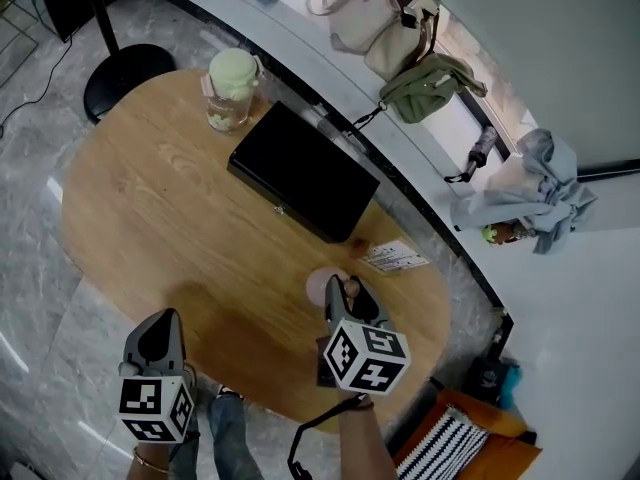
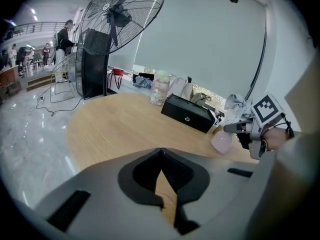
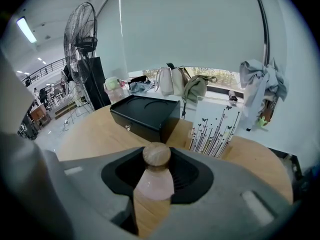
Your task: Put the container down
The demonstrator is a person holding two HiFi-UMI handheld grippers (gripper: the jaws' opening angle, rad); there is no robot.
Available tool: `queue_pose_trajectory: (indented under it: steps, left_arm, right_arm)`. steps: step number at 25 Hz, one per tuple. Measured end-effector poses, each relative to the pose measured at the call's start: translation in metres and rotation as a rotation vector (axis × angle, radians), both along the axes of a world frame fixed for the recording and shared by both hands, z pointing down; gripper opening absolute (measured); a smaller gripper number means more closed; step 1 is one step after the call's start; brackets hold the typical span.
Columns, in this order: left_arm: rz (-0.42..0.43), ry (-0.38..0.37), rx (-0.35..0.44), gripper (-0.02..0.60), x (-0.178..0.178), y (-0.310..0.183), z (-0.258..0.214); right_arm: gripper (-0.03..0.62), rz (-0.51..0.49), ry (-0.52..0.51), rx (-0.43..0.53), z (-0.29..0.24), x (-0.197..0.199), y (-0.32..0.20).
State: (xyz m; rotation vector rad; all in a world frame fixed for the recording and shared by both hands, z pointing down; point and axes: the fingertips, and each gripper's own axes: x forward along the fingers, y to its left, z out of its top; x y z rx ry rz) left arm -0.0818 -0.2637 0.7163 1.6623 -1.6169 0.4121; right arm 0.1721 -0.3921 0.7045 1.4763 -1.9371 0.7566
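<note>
A pink container (image 3: 154, 183) with a round wooden cap (image 3: 156, 154) stands upright between the jaws of my right gripper (image 3: 156, 168), which is shut on it. In the head view the right gripper (image 1: 345, 293) holds the container (image 1: 322, 286) over the near right part of the oval wooden table (image 1: 170, 218). From the left gripper view the container (image 2: 221, 142) hangs right at the table top; whether it touches, I cannot tell. My left gripper (image 1: 163, 320) hovers at the table's near left edge. Its jaws (image 2: 161, 172) are shut and hold nothing.
A black box (image 1: 300, 173) lies just beyond the container. A printed card (image 1: 393, 258) stands to its right. A glass jar with a green lid (image 1: 231, 90) sits at the far end. Bags (image 1: 370, 13) rest on the sill, and a large fan (image 2: 117, 29) stands past the table.
</note>
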Motion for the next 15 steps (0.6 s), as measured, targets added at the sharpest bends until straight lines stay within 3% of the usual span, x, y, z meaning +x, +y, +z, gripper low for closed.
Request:
queue_pose_trajectory:
  steps: [15]
  left_arm:
    - [-0.004, 0.004, 0.002, -0.006, -0.003, -0.001, -0.003]
  right_arm:
    - [0.141, 0.005, -0.011, -0.016, 0.012, -0.002, -0.005]
